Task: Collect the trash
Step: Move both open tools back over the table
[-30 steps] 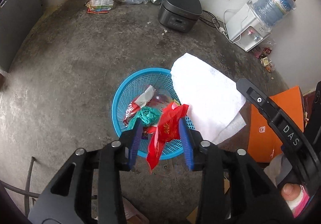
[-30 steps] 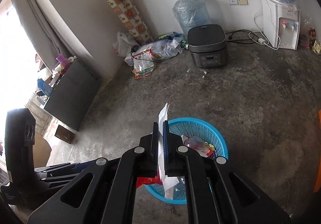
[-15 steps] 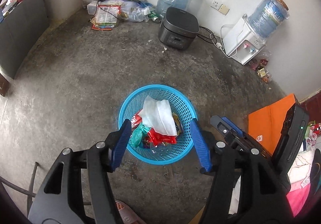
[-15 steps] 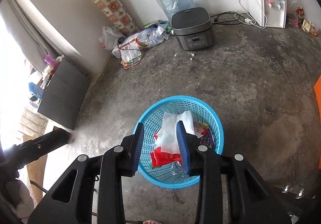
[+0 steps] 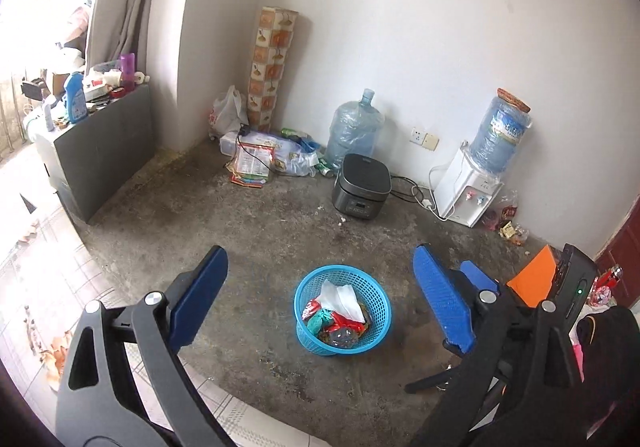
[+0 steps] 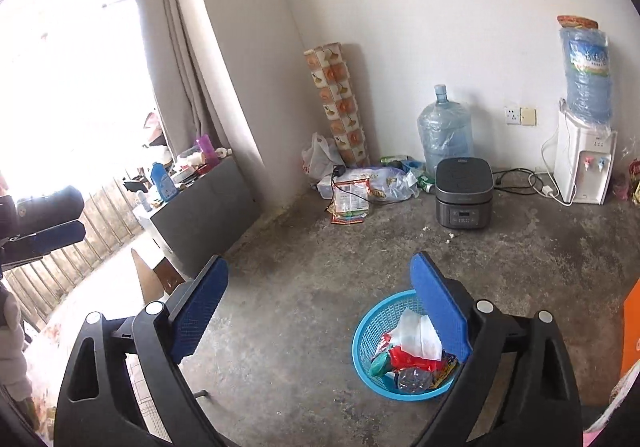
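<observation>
Both claws empty, trash dropped in the basket

The left claw and right claw are opening wide with nothing between their blue pads; a second ago the left pinched a red wrapper and the right a white sheet. That white sheet and the red wrapper now lie in the blue basket on the concrete floor, and both claws have lifted well clear of it. More litter, the packets, sits by the far wall, likely the next pickup.
</observation>
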